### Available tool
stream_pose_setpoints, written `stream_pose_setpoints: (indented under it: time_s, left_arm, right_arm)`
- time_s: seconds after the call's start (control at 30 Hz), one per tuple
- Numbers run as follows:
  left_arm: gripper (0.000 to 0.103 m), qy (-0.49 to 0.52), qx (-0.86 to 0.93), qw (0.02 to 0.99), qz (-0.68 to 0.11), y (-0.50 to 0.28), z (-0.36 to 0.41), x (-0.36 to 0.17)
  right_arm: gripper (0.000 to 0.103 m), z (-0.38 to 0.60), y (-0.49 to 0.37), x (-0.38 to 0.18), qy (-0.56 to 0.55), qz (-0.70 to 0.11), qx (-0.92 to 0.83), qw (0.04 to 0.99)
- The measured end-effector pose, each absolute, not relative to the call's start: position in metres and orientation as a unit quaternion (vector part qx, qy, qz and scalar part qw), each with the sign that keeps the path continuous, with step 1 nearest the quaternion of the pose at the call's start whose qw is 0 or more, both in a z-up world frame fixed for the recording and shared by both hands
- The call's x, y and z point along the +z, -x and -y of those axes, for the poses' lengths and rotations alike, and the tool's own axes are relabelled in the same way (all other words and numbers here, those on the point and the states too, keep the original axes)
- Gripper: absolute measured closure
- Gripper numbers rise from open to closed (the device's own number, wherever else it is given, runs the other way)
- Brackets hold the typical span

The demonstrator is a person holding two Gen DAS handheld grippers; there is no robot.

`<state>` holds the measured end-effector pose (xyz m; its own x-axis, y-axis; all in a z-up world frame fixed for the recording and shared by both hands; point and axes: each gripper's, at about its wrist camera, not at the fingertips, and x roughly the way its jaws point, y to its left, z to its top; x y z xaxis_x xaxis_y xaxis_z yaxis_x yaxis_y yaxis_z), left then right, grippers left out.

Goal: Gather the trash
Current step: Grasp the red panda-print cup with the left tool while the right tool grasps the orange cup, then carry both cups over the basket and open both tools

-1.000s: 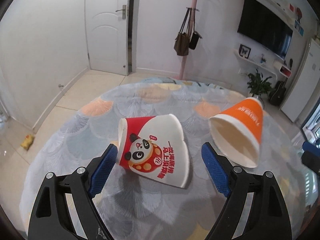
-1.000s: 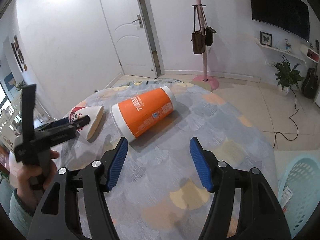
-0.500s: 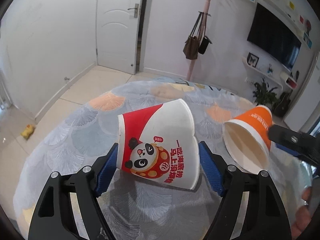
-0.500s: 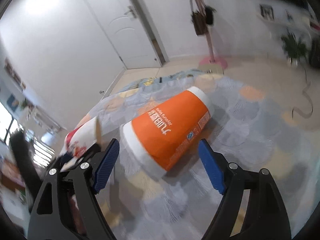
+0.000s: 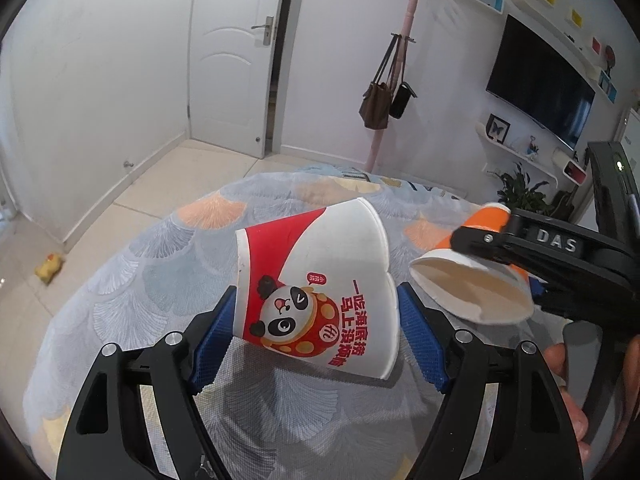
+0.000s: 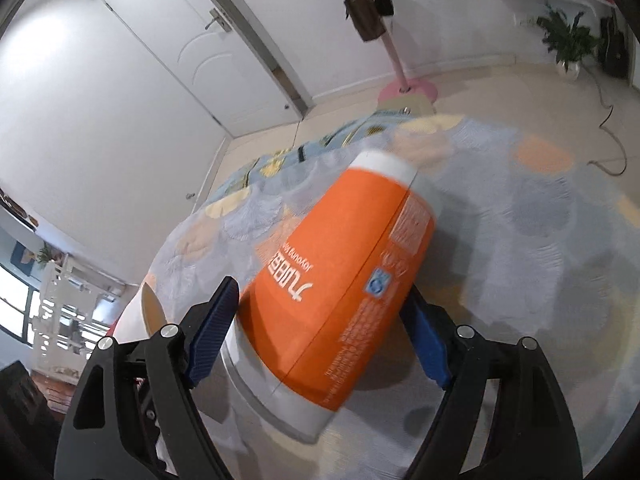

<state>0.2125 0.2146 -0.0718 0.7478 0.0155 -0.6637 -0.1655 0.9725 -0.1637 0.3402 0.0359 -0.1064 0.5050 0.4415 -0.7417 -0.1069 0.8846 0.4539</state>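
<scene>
A flattened red and white panda paper cup (image 5: 320, 280) lies on its side on the round patterned table (image 5: 168, 280). My left gripper (image 5: 316, 320) is open, its blue pads on either side of the cup, touching or nearly touching it. An orange and white paper cup (image 6: 344, 292) lies on its side to the right; it also shows in the left wrist view (image 5: 472, 284). My right gripper (image 6: 320, 324) is open around the orange cup, its pads at the cup's wide end. Whether either gripper presses its cup is unclear.
A pink coat stand (image 5: 400, 80) with hanging bags stands beyond the table, beside a white door (image 5: 232, 56). A yellow scrap (image 5: 49, 267) lies on the floor at the left. A potted plant (image 6: 568, 40) and a cable are on the floor at the right.
Both grippers have moved forward over their cups. The panda cup now sits between the left pads and the orange cup between the right pads. The right gripper has come into the left wrist view.
</scene>
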Motion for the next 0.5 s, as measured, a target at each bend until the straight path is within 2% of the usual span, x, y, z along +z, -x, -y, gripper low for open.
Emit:
stream_pose_setpoints:
  time_s: [0.07,0.2,0.27,0.5]
  left_arm:
    - [0.028,0.106,0.047,0.93,-0.35,-0.212,-0.215,-0.071]
    - [0.028,0.103,0.046,0.933,-0.342,-0.21,-0.214,-0.069]
    - [0.028,0.094,0.047,0.937,-0.335,-0.207,-0.21,-0.068]
    - [0.028,0.086,0.01,0.95,-0.3,-0.179,-0.188,-0.047]
  right_arm:
    - [0.041,-0.041,-0.34,-0.106,-0.174,-0.47,0.175,0.847]
    - [0.051,-0.04,-0.331,-0.1,-0.165,-0.464,0.188,0.85]
    - [0.063,-0.035,-0.317,-0.092,-0.152,-0.441,0.182,0.866]
    - [0.066,0.003,-0.279,-0.062,-0.14,-0.392,0.188,0.89]
